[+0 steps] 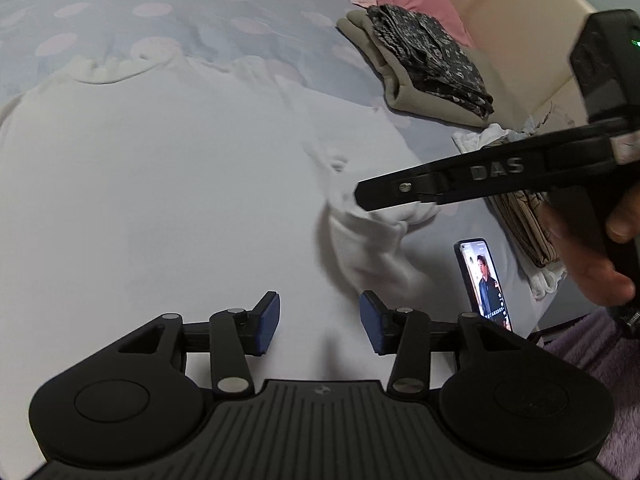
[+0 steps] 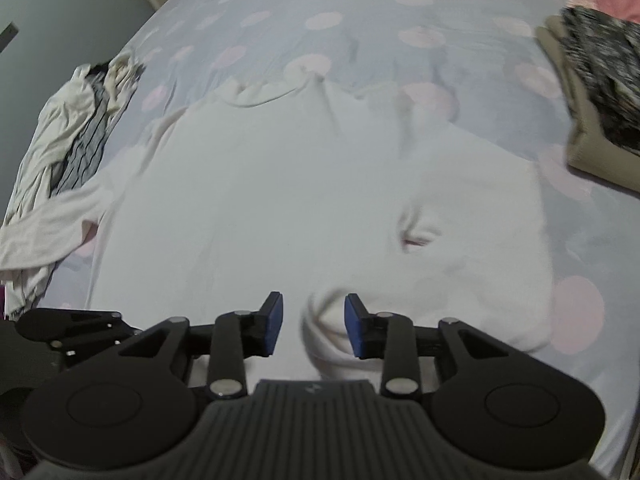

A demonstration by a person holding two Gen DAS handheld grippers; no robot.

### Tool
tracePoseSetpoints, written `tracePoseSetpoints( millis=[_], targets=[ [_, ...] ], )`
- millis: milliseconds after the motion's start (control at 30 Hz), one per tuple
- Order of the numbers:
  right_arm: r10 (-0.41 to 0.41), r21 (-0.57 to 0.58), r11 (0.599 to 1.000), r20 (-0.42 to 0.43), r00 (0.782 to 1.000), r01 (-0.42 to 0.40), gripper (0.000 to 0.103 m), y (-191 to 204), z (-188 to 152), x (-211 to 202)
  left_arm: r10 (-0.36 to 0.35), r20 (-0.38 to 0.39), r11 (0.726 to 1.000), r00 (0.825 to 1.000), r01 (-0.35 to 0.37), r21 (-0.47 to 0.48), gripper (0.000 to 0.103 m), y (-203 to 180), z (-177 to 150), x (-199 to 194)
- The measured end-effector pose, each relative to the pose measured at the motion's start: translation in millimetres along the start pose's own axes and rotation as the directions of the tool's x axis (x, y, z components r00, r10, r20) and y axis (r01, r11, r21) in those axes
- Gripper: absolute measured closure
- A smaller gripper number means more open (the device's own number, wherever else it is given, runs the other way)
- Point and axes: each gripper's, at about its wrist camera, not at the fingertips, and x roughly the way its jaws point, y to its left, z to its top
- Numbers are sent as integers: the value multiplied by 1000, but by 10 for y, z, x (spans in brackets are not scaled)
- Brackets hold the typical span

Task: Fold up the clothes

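Lying flat, white top (image 2: pixel 256 200), sleeve cuff (image 2: pixel 332 332) between parted right hand-held gripper (image 2: pixel 314 324); left hand-held gripper (image 1: pixel 320 320) released.

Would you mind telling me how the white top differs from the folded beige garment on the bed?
The white top lies spread flat and unfolded; the beige garment is folded into a compact block. The white top has nothing resting on it, while the beige garment carries a dark patterned cloth. The white top looks larger as laid out. Both rest on the dotted bedsheet.
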Motion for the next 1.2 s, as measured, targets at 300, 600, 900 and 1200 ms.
tracePoseSetpoints(
  millis=[300, 600, 900, 1200],
  targets=[
    [-126, 99, 988, 46, 991, 121, 55, -530, -133, -266, 1, 11, 998, 1000, 0, -63, 60, -187, 255, 402],
    [-229, 179, 960, 71, 971, 213, 55, -960, -251, -447, 51, 49, 998, 998, -52, 19, 101, -381, 577, 475],
    [-233, 154, 963, 76, 969, 220, 54, -1009, -187, -424, -29, 262, 997, 965, 11, 71, 101, -545, 1171, -512],
    [-240, 143, 963, 65, 969, 229, 54, -964, -84, -294, 122, 362, 991, 924, -136, 13, 101, 5, 1452, -1216]
  ],
)
